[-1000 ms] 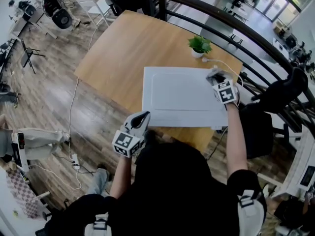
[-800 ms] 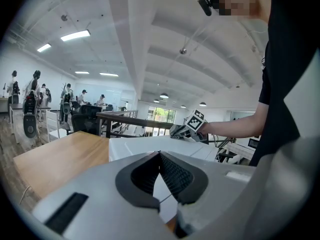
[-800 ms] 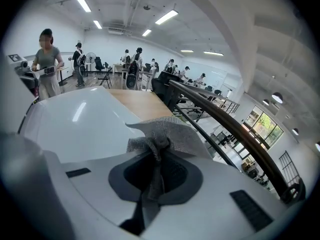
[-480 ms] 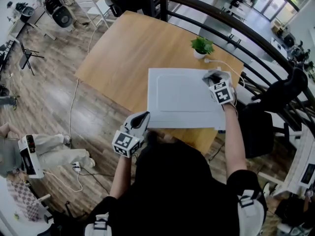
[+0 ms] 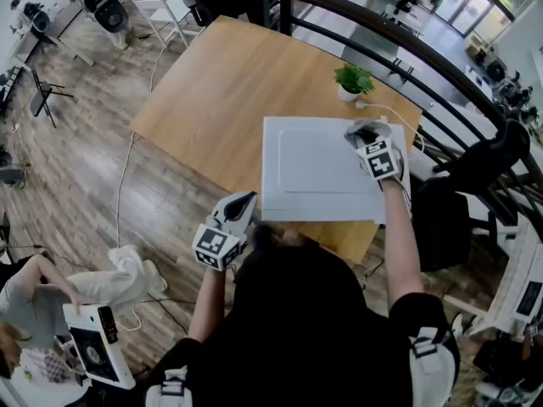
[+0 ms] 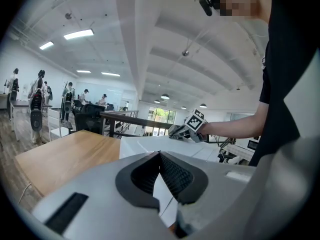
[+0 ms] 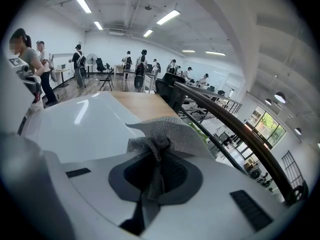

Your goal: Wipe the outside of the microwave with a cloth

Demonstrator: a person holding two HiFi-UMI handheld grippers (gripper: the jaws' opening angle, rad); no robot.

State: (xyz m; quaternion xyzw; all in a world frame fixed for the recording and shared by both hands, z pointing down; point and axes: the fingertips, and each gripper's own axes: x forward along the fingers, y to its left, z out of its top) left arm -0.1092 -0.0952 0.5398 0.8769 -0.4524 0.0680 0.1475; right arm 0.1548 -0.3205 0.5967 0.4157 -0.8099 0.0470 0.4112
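Cloth (image 7: 165,133) is clamped in right gripper (image 5: 362,136), laid on microwave (image 5: 310,172) top. Left gripper (image 5: 243,202) is closed, empty.

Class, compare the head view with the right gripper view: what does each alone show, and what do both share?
Head view only: the left hand-held gripper, off the near corner of the microwave, and a person crouching on the floor. Right gripper view only: the right hand-held gripper's jaws pinching the grey cloth, and people standing far off. Both: the white microwave, wooden table and dark railing.
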